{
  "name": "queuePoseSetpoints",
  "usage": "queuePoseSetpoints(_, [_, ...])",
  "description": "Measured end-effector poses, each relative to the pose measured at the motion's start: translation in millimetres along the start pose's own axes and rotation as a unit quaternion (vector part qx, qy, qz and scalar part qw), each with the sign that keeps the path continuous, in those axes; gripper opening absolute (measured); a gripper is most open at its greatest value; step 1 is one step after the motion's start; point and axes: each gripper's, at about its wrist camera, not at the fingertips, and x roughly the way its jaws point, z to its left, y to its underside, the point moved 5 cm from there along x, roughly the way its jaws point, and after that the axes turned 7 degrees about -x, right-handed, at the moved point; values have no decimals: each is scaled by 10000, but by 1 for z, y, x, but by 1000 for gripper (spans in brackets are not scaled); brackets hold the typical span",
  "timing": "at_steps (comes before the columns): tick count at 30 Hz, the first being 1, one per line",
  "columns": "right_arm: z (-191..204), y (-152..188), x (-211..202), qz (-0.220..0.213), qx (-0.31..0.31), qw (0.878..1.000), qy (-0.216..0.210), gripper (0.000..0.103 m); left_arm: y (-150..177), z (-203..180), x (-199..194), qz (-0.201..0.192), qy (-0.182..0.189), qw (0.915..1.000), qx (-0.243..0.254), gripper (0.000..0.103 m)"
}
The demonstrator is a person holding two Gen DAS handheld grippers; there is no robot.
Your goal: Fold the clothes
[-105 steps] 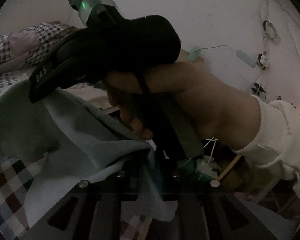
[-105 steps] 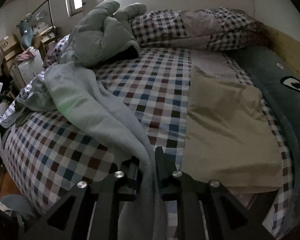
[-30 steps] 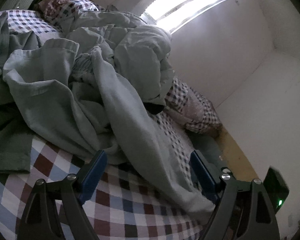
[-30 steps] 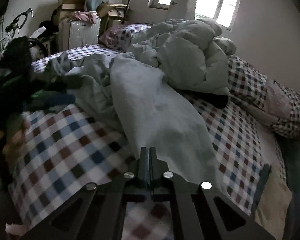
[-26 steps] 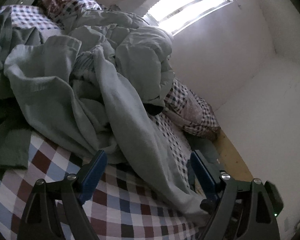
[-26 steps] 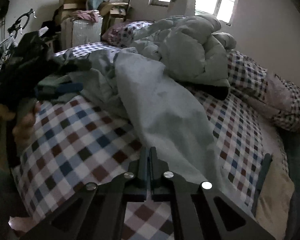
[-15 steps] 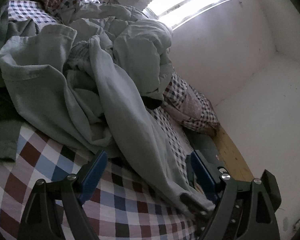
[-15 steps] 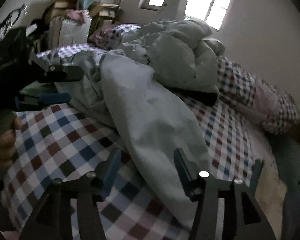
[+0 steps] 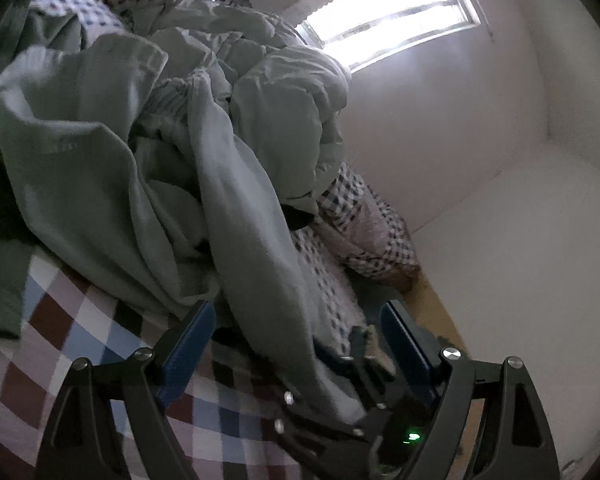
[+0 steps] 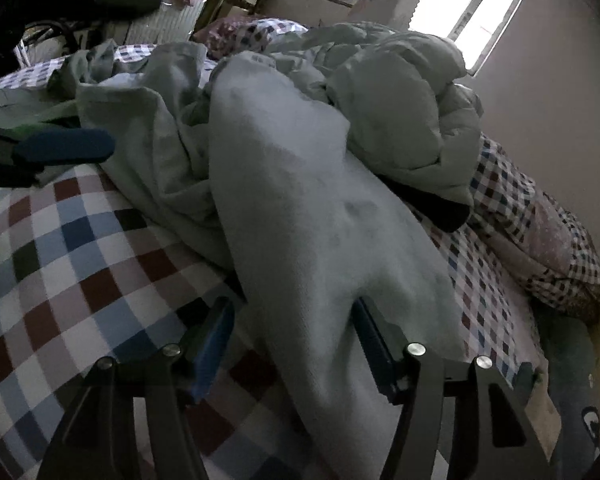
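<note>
In the left wrist view, the left gripper (image 9: 296,344) stands wide open and grips nothing, low over the checked sheet (image 9: 60,344); a long fold of the pale garment (image 9: 236,216) runs down between its blue pads to the right gripper (image 9: 340,376), which shows low between them. In the right wrist view, the right gripper (image 10: 292,332) is also wide open, its fingers (image 10: 214,334) standing on either side of the garment (image 10: 312,220), which drapes between them unclamped. The left gripper's blue pad (image 10: 64,146) shows at the left edge, beside the crumpled upper end of the garment.
</note>
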Motion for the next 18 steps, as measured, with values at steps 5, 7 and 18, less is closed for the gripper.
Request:
queuePoseSetpoints(5, [-9, 0, 0, -41, 214, 9998, -23, 4, 0, 0, 4, -5, 19, 10000, -16, 88])
queuePoseSetpoints(7, [-13, 0, -13, -177, 304, 9993, -137, 3, 0, -2, 3, -41, 69, 10000, -36, 88])
queuePoseSetpoints(18, [-8, 17, -97, -562, 157, 9965, -598, 2, -1, -15, -4, -300, 307, 9991, 21, 88])
